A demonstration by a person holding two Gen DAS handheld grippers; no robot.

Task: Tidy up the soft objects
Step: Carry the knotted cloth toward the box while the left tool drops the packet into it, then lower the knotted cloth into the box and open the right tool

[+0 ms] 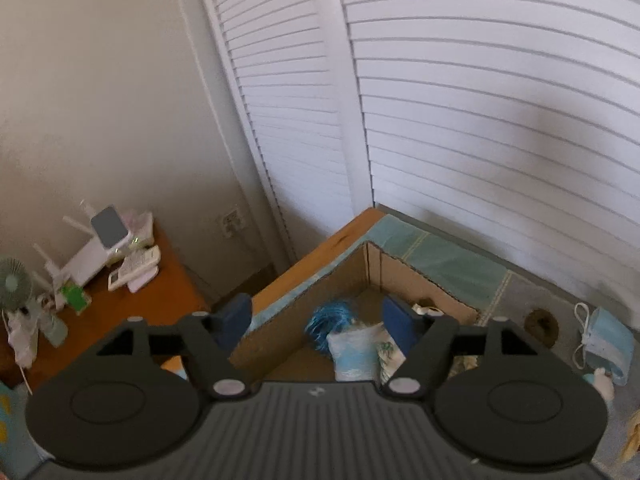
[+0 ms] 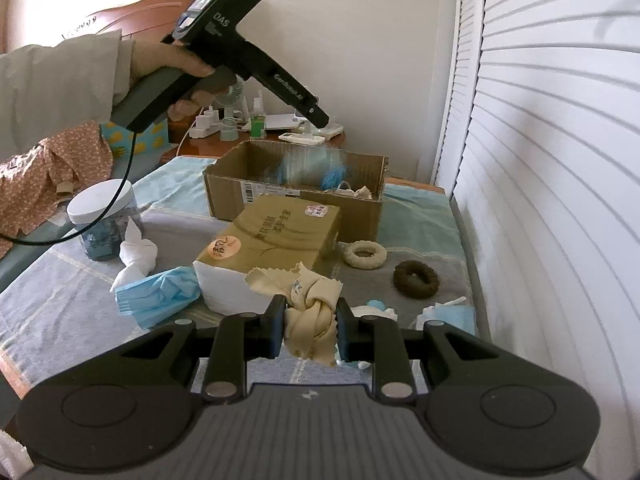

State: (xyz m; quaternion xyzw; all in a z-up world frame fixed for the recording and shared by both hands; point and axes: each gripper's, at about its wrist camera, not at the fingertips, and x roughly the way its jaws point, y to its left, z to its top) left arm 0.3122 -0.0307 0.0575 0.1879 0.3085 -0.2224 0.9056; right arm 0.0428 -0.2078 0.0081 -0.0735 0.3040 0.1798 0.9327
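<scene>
My left gripper (image 1: pixel 316 316) is open and empty above the open cardboard box (image 1: pixel 348 268). A blue fluffy ball (image 1: pixel 332 322) and a pale blue soft bundle (image 1: pixel 354 354) lie inside the box. My right gripper (image 2: pixel 311 326) is shut on a knotted cream cloth (image 2: pixel 310 320), held just above the bed. In the right wrist view the box (image 2: pixel 296 196) stands at the back of the bed, with the left gripper's body (image 2: pixel 256 48) above it.
On the bed lie a tissue pack (image 2: pixel 264 248), blue face masks (image 2: pixel 160 294) (image 1: pixel 608 338), a white cloth (image 2: pixel 138 256), a cream ring (image 2: pixel 365 255), a brown ring (image 2: pixel 416 279) and a jar (image 2: pixel 105 220). Louvred doors (image 2: pixel 540 160) stand at the right. A cluttered nightstand (image 1: pixel 120 300) is at the left.
</scene>
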